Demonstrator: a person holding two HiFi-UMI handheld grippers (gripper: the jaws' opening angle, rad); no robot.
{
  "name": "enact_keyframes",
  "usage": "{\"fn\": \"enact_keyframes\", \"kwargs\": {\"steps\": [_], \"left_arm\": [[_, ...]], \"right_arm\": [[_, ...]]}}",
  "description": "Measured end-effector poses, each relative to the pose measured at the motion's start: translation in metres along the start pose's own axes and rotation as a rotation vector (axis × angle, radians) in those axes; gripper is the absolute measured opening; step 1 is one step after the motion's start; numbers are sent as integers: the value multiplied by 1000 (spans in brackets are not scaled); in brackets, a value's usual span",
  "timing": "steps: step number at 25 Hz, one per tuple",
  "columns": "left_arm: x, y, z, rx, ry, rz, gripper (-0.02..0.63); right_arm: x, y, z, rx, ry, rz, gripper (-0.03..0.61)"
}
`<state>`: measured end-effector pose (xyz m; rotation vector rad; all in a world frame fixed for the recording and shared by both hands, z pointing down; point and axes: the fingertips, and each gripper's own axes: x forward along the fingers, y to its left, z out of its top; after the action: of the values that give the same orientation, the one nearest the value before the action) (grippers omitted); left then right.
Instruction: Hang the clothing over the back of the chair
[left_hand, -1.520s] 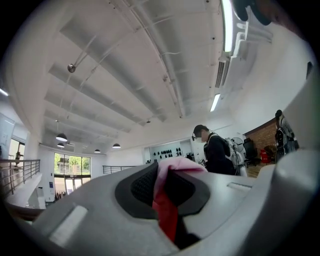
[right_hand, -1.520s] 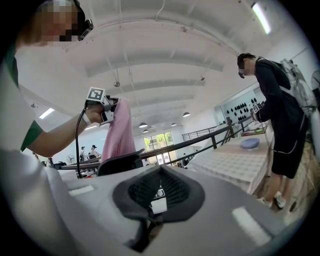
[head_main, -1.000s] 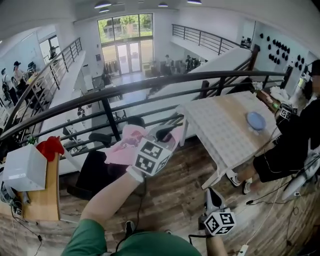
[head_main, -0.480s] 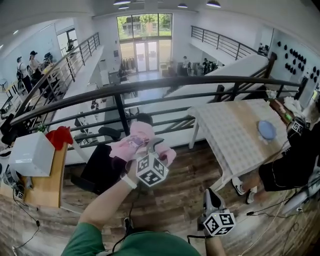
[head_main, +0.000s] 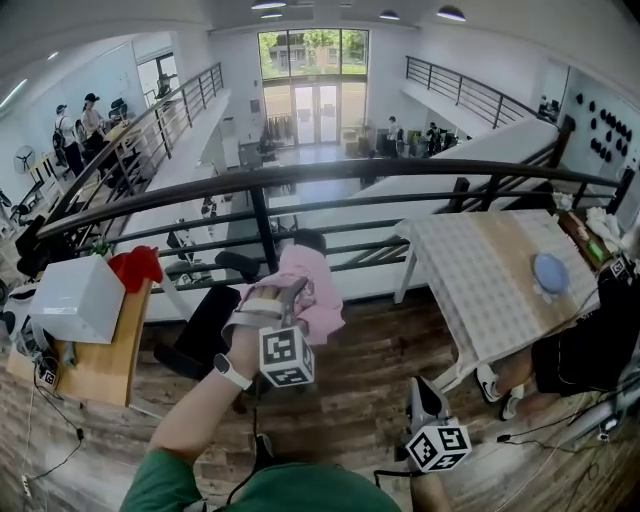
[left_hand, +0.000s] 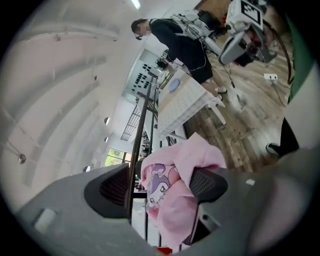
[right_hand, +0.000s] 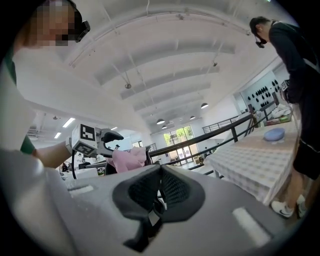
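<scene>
On your left gripper (head_main: 272, 300), the fingers are opening with the pink clothing (head_main: 318, 292) between them, draped over the chair (head_main: 200, 330) back; your right gripper (right_hand: 160, 192) has its fingers closed, empty; only withdrawing seems left.

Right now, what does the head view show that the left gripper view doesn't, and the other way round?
Only the head view: the white box and red cloth at the wooden side table, and the marker cube on the left gripper. Only the left gripper view: the cartoon print on the pink garment, which sits between that gripper's opening jaws. Both: the pink garment, the black railing, the white table with its blue plate, and the right gripper.
</scene>
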<state>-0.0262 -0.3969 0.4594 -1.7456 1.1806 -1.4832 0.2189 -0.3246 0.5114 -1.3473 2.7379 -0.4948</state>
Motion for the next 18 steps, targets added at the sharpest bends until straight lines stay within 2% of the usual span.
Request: {"fn": "enact_keyframes", "kwargs": {"steps": [2, 3, 7, 10, 13, 15, 18], "left_arm": [[-12, -1, -4, -57, -24, -28, 350], [-18, -1, -6, -60, -22, -26, 350], [-35, -2, -13, -15, 29, 7, 350], [-44, 6, -19, -3, 87, 76, 347], [-55, 25, -18, -14, 102, 203, 345], [-60, 35, -15, -42, 83, 266, 336], [-66, 38, -2, -107, 8, 264, 321]], "right_arm": [[4, 6, 0, -1, 3, 12, -9], [6, 8, 0, -1, 5, 18, -9], [11, 10, -2, 1, 9, 29, -9], [12, 12, -3, 0, 10, 34, -9], [11, 14, -4, 1, 10, 38, -9], [10, 13, -4, 2, 9, 36, -9], [6, 8, -3, 5, 7, 30, -9]]}}
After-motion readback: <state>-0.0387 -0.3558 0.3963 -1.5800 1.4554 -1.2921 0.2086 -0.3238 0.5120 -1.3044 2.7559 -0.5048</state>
